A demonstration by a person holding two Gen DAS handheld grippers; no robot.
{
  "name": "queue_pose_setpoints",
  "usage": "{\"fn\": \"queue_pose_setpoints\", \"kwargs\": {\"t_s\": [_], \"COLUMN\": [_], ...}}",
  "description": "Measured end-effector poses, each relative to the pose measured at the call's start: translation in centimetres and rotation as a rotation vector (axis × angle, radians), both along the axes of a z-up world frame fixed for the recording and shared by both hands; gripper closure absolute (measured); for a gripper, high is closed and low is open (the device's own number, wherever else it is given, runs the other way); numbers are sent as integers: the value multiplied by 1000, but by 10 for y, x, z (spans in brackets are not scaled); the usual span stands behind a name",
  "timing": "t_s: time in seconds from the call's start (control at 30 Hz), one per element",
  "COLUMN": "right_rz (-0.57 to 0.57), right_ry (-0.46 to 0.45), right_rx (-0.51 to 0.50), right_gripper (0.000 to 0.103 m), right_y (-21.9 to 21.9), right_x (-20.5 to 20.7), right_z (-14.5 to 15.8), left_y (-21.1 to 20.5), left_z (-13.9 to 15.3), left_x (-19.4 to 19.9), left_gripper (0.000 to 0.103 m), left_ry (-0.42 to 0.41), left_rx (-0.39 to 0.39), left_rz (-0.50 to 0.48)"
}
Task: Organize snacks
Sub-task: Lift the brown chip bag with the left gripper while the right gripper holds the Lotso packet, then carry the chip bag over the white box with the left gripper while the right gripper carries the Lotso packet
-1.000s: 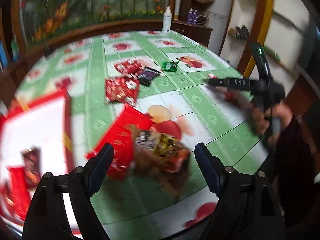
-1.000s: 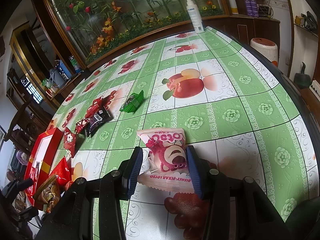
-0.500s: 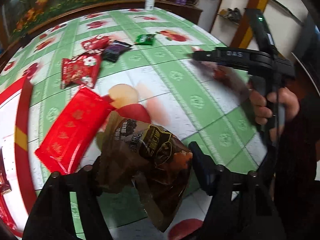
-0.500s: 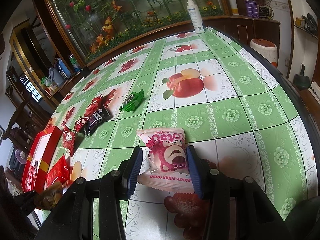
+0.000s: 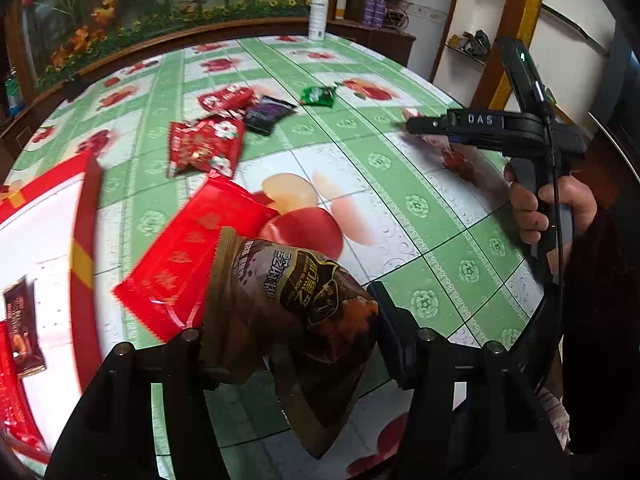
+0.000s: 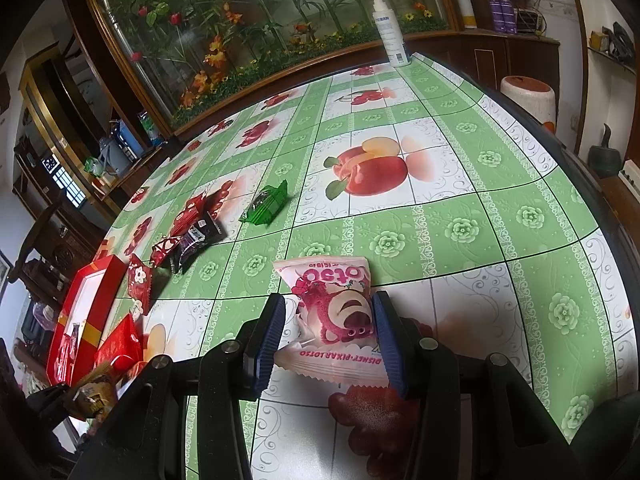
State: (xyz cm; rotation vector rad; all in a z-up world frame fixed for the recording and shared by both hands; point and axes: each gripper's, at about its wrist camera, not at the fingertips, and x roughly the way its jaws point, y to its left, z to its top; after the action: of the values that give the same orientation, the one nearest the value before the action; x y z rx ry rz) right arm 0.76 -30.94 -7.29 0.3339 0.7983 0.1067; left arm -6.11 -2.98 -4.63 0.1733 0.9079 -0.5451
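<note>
My left gripper (image 5: 292,332) is shut on a brown snack packet (image 5: 296,312) and holds it above the table's near edge. A red flat packet (image 5: 188,252) lies just beyond it. A red box with a white inside (image 5: 86,208) sits at the left and holds a small brown bar (image 5: 24,328). My right gripper (image 6: 330,334) is shut on a pink Lotso packet (image 6: 334,312) resting on the table. Red, purple (image 5: 266,114) and green (image 6: 266,204) packets lie further back.
The table has a green and white apple-print cloth (image 6: 440,208). A white spray bottle (image 6: 390,32) stands at its far edge. A white stool (image 6: 528,96) stands beyond the table's right edge. The right gripper (image 5: 416,125) shows in the left wrist view.
My left gripper has closed on the brown packet and lifted it off the table. The right gripper has stayed shut on the pink packet in place.
</note>
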Motion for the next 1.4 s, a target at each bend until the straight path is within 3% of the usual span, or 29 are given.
{"fn": "queue_pose_setpoints", "kwargs": {"t_s": [0.37,0.7,0.97,1.4], "right_rz": [-2,18,98,289], "right_ry": [4,39,67,-48], "right_rx": [-12,-95,-36,1], "right_gripper": [57,57,59,59], "right_y": [0,35,71,154], "right_x": [0,-2,-9,-24], "right_z": [0,2,6,63], "left_y": [27,55,84,137], "left_z": [20,30,37,48], "left_x": [-1,2,3,7], "left_gripper": [45,45,45,45], "left_ry": [-122,-162,-202,-251], "left_rx": [53,50,49,43], "left_rz": [113,197,285,432]}}
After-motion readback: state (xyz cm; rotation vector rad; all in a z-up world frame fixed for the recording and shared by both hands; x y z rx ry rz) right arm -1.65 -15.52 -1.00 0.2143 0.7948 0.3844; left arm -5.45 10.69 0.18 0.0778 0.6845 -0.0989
